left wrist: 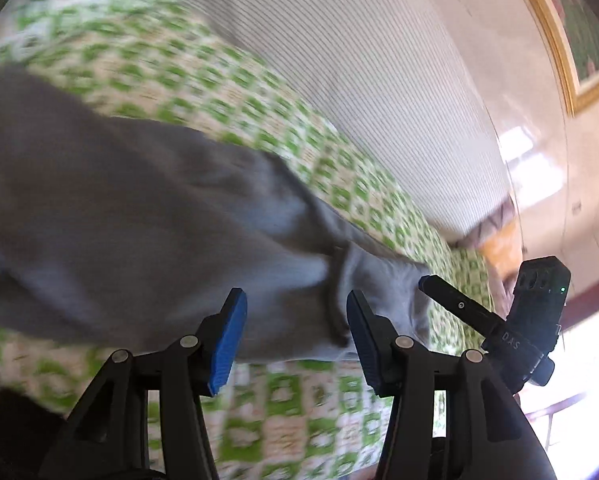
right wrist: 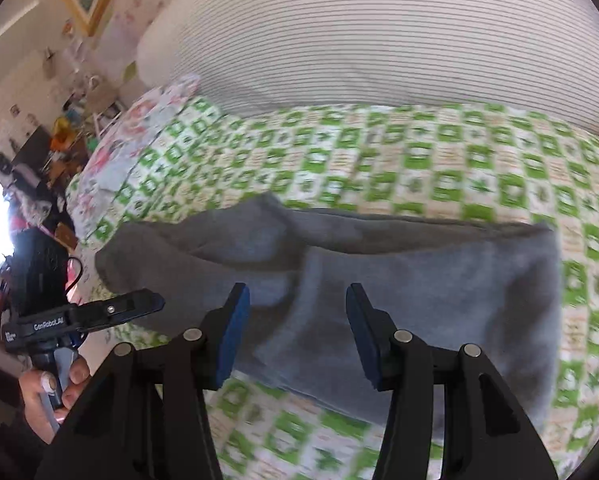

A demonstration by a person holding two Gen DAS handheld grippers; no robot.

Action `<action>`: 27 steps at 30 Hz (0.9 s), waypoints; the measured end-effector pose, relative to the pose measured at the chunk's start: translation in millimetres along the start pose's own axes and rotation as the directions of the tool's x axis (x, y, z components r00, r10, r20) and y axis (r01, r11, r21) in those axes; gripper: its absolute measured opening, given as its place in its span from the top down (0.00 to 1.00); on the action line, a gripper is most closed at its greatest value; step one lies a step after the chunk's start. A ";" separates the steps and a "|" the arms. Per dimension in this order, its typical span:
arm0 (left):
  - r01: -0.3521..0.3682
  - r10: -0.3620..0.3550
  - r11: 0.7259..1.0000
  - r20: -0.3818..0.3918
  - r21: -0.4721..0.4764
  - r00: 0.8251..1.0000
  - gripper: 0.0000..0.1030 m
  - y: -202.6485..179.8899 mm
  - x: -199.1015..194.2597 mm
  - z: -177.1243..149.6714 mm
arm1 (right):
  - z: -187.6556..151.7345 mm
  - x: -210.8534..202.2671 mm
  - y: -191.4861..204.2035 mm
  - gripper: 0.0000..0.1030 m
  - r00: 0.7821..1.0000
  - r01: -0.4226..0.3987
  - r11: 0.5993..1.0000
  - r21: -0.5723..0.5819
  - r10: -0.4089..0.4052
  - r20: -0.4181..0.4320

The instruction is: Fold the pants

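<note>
Left gripper (left wrist: 295, 336) points downward, jaws apart, nothing between the blue pads (left wrist: 227, 344). Right gripper (right wrist: 295, 332) likewise open and empty. A hand (right wrist: 51, 396) grips the left gripper's handle.

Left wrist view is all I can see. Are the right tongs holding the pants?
Observer: No. The right tongs are open and empty, poised over the pants.
Operator: My picture cuts the pants off. How do they lie?
Observer: They seem folded, lying across the cover. A darker layer runs along the far edge, and the right end lies straight and flat.
Operator: Anything beside the bed?
Observer: Clutter past its left side, too blurred to name.
</note>
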State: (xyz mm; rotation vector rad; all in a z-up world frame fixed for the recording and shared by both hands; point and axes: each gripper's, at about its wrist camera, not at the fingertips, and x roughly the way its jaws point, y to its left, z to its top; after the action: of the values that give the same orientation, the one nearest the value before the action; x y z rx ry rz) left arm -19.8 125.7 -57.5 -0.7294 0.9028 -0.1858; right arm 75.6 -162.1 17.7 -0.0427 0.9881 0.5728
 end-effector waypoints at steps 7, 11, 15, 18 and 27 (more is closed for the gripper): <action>-0.079 0.091 0.991 0.112 -0.108 0.990 0.44 69.3 -70.8 -0.6 | 1.5 37.2 69.5 0.50 0.993 -0.095 0.991 -0.099 0.088 -0.072; -0.133 0.151 0.983 0.148 -0.130 0.977 0.43 99.8 -98.7 2.7 | -4.7 63.0 109.7 0.50 0.984 -0.140 0.977 -0.161 0.120 -0.132; -0.161 0.185 0.976 0.170 -0.145 0.968 0.41 121.1 -110.7 7.4 | -6.7 90.1 146.1 0.50 0.970 -0.193 0.959 -0.208 0.154 -0.189; -0.156 0.181 0.977 0.179 -0.148 0.967 0.39 133.7 -113.3 15.2 | -6.7 107.3 179.1 0.49 0.958 -0.231 0.938 -0.259 0.173 -0.229; -0.162 0.172 0.983 0.138 -0.083 0.975 0.37 145.3 -100.8 51.4 | -31.2 154.8 255.4 0.40 0.958 -0.196 0.845 -0.498 0.056 -0.282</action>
State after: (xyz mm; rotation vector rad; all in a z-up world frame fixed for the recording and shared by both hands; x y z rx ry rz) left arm -64.4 304.2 -65.5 -0.7198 0.8303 0.0487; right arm -5.5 114.3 -67.1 -0.5550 1.0664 0.9684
